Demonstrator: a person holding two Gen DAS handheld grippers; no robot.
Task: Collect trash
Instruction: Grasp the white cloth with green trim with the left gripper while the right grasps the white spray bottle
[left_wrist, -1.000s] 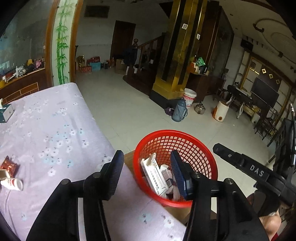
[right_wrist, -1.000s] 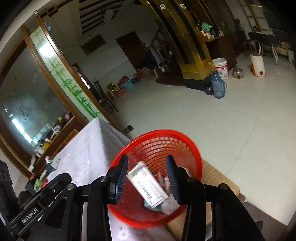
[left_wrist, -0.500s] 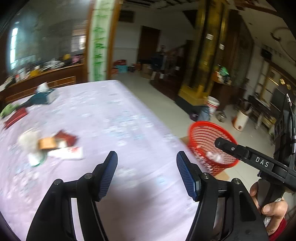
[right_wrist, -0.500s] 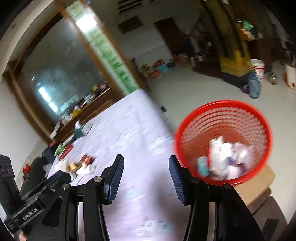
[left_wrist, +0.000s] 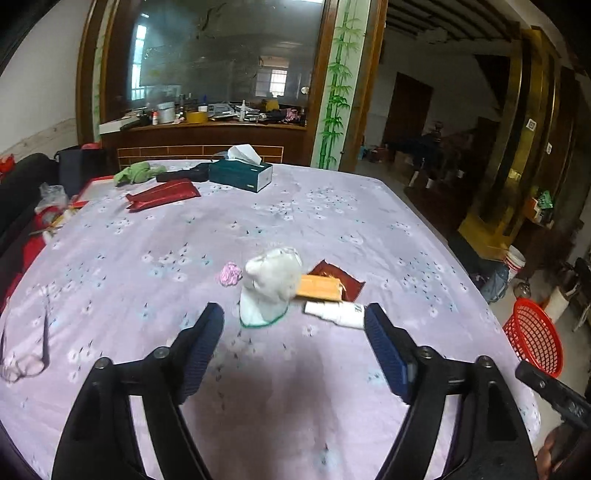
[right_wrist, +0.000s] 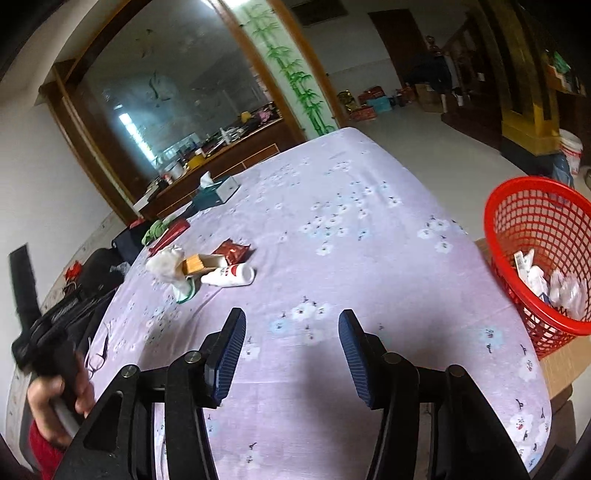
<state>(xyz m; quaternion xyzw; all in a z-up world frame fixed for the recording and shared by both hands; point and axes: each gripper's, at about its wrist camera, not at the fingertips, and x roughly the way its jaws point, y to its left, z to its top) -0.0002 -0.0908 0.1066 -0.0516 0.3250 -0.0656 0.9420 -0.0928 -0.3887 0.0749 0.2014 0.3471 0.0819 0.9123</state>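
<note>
A cluster of trash lies mid-table: a crumpled white paper cup (left_wrist: 271, 286) (right_wrist: 166, 264), an orange box (left_wrist: 319, 288) (right_wrist: 201, 264), a dark red wrapper (left_wrist: 340, 278) (right_wrist: 232, 253), a white tube (left_wrist: 336, 314) (right_wrist: 229, 277) and a pink wad (left_wrist: 229, 274). My left gripper (left_wrist: 295, 332) is open, empty, just short of the cup and tube. My right gripper (right_wrist: 291, 339) hangs open and empty over bare cloth, well short of the cluster. The red mesh basket (right_wrist: 543, 236) (left_wrist: 535, 336) holding papers stands off the table's right edge.
A teal tissue box (left_wrist: 240, 173), a red pouch (left_wrist: 162, 194) and a green cloth (left_wrist: 136, 172) lie at the far side. Glasses (left_wrist: 26, 363) rest at the left edge. A cardboard box (right_wrist: 565, 362) sits under the basket. A hand (right_wrist: 55, 391) holds the left gripper.
Both grippers have swung away from over the basket to the table. The right gripper let go of the white packet, which now lies in the basket. The left now faces the trash cluster.
</note>
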